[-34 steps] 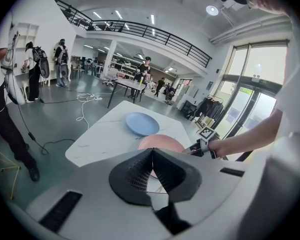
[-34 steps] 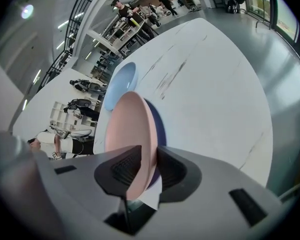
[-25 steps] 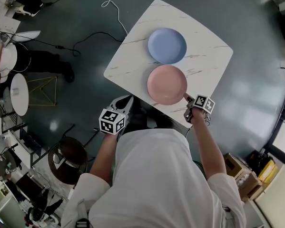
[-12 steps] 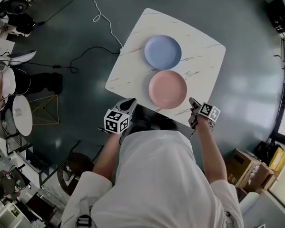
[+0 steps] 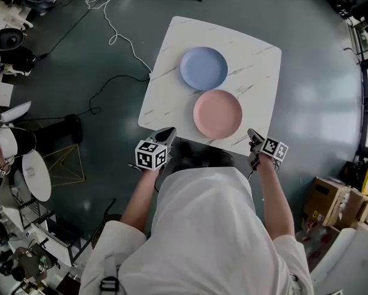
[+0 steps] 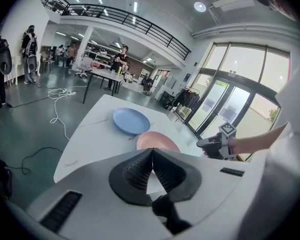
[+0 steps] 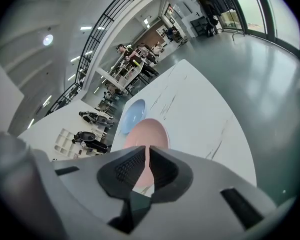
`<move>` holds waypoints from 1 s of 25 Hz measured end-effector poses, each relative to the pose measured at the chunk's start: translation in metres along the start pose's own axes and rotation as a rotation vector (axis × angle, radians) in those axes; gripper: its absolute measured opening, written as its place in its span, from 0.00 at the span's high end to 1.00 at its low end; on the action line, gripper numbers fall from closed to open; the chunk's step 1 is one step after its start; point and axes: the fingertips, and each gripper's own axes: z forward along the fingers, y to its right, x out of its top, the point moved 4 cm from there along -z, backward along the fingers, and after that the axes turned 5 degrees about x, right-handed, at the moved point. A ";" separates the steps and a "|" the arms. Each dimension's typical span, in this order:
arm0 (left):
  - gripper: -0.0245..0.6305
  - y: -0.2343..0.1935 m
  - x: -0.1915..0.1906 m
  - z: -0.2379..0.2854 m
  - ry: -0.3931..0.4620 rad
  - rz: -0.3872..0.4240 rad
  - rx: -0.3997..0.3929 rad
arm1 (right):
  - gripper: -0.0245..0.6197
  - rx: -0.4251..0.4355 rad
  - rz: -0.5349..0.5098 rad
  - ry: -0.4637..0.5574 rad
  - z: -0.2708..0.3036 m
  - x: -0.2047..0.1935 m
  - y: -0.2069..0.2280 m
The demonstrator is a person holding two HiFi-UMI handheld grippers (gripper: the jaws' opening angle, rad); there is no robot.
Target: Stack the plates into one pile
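Observation:
A pink plate (image 5: 217, 114) lies near the front edge of the white marble table (image 5: 257, 72). A blue plate (image 5: 203, 68) lies just beyond it, their rims close together. My right gripper (image 5: 252, 134) hovers over the table's front right edge, just clear of the pink plate (image 7: 147, 134). Its jaws have just been closing and now stand all but together, nothing between them (image 7: 148, 147). My left gripper (image 5: 165, 135) is shut and empty at the front left edge, pointing toward both plates (image 6: 152, 150). The blue plate (image 6: 131, 120) lies behind the pink plate (image 6: 157, 140) there.
A white cable (image 5: 113, 26) trails over the dark floor left of the table. Round white tables and stools (image 5: 33, 174) stand at the far left, cardboard boxes (image 5: 331, 201) at the lower right. People stand at distant tables (image 6: 117, 64).
My right gripper has drawn back from the pink plate's rim toward the table edge and its jaws have closed. The left gripper has shifted slightly. Both plates lie where they were.

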 end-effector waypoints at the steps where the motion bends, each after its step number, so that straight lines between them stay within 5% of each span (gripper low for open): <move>1: 0.94 -0.001 0.000 0.000 -0.005 0.002 -0.006 | 0.90 0.004 -0.007 0.006 -0.004 -0.002 -0.001; 13: 0.94 0.005 0.020 0.036 -0.047 -0.010 -0.050 | 0.90 -0.016 -0.206 -0.070 -0.015 -0.016 -0.009; 25: 0.94 -0.009 0.057 0.099 -0.073 -0.072 0.004 | 0.90 0.026 -0.255 -0.173 0.025 -0.002 0.001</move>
